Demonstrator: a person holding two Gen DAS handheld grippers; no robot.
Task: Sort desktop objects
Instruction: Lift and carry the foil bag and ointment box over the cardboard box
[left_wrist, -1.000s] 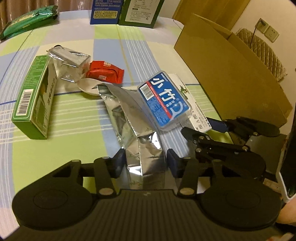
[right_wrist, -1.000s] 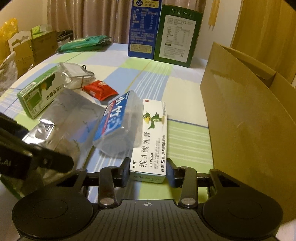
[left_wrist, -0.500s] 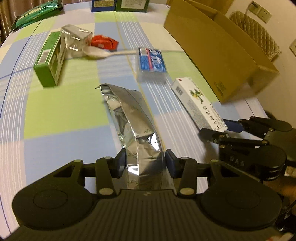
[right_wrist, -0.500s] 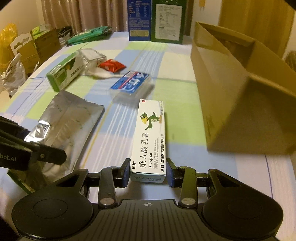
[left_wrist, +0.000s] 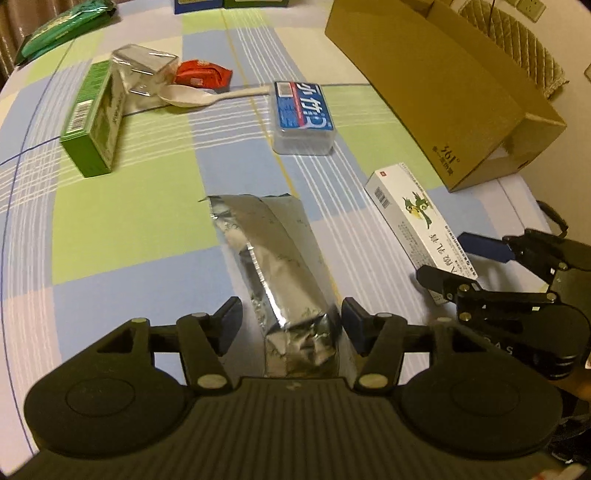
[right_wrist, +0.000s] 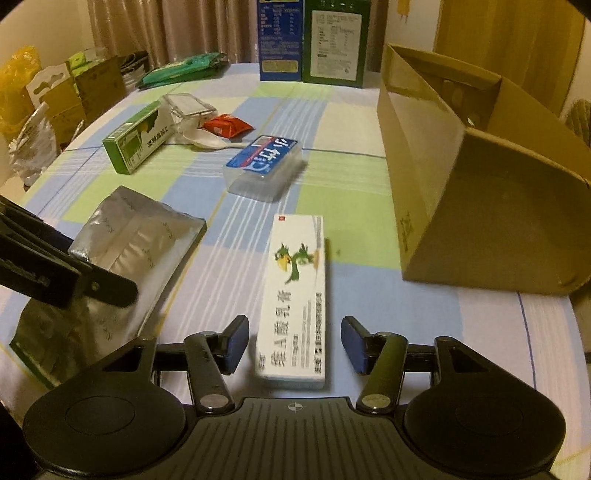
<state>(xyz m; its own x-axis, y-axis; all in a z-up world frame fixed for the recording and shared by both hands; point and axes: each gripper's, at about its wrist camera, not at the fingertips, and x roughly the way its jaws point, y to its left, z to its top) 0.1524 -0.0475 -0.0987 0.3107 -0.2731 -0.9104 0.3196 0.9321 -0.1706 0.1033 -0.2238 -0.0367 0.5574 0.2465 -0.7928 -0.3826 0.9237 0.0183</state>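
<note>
My left gripper is open around the near end of a crumpled silver foil pouch lying on the checked tablecloth; its jaws stand apart from the pouch. My right gripper is open around the near end of a white ointment box with a green bird print; there are gaps on both sides. The pouch also shows in the right wrist view, and the white box in the left wrist view.
A clear box with a blue label, a white spoon, a red packet, a clear case and a green box lie farther back. A tipped cardboard box stands at the right. Tall cartons stand at the far edge.
Both grippers have opened and let go: the foil pouch and the white box now rest on the table near the front edge, after being drawn back from the pile.
</note>
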